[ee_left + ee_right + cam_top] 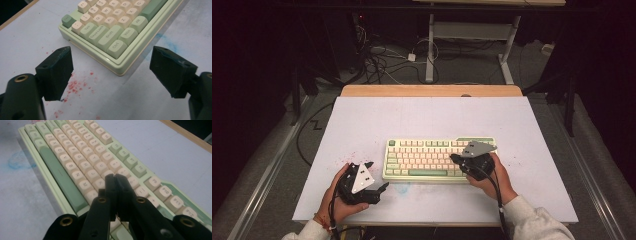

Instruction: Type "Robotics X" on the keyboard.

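Right gripper (115, 178): jaws pressed flat together, nothing between them. No earlier picture to compare, so just the state: clenched, empty. In its own view the tips sit low over the keyboard (82, 165), above the cream letter keys near the right-hand end of the main block; I can't tell whether they touch a key. In the high view this gripper (458, 160) is over the keyboard's right end, at roughly 4 o'clock from the board's centre, grey plate on top, cable trailing back toward 6 o'clock along the sleeve. The right hand (492, 180) wraps the body from behind.

Left gripper (111, 72): jaws wide apart, released, holding nothing. In its own view the two black pads frame the keyboard's near-left corner (117, 50), Ctrl and Shift keys closest; the pads are off the board, hovering over the table. In the high view the left gripper (379, 177) is just beside the keyboard's left end, at about 8 o'clock from the board's centre, not touching it. The left hand (337, 197) holds it from below.

Keyboard (437, 159): pale green case, cream and green keys, lying flat just below the middle of the white table top (427, 120), long side parallel to the near edge.

Table marks: red specks (75, 86) on the surface at the board's left, between the left pads and the corner; a faint blue smear (18, 161) just off the front edge by the space bar (61, 177).
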Demonstrator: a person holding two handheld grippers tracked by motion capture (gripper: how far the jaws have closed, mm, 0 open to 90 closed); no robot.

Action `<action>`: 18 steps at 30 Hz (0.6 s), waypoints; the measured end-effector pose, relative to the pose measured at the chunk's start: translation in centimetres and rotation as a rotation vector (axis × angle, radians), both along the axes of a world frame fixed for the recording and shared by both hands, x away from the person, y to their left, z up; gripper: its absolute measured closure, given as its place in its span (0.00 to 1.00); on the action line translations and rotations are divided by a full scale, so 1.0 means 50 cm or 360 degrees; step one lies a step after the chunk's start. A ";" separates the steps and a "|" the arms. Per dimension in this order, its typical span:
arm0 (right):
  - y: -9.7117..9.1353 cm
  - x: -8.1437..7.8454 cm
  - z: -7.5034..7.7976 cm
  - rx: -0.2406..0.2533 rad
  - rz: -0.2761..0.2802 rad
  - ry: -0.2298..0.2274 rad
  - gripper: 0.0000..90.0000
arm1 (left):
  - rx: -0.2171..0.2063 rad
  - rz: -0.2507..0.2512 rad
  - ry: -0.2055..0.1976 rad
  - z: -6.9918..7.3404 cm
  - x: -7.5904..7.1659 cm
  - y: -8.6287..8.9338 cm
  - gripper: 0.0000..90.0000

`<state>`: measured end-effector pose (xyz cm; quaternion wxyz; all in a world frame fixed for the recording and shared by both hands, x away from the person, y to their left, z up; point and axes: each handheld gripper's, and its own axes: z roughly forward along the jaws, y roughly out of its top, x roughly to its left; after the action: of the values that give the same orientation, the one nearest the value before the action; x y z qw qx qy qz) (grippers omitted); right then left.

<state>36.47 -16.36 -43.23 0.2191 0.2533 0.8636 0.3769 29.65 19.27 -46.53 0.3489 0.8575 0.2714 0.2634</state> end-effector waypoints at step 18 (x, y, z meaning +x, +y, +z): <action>0.079 0.066 -0.034 -0.0134 -0.0012 0.0080 1.00 | 0.0026 -0.0022 0.0027 -0.004 0.002 -0.003 0.20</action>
<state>39.78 -12.43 -44.94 0.2092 0.2563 0.8830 0.3329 29.73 19.13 -46.71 0.3413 0.8643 0.2663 0.2560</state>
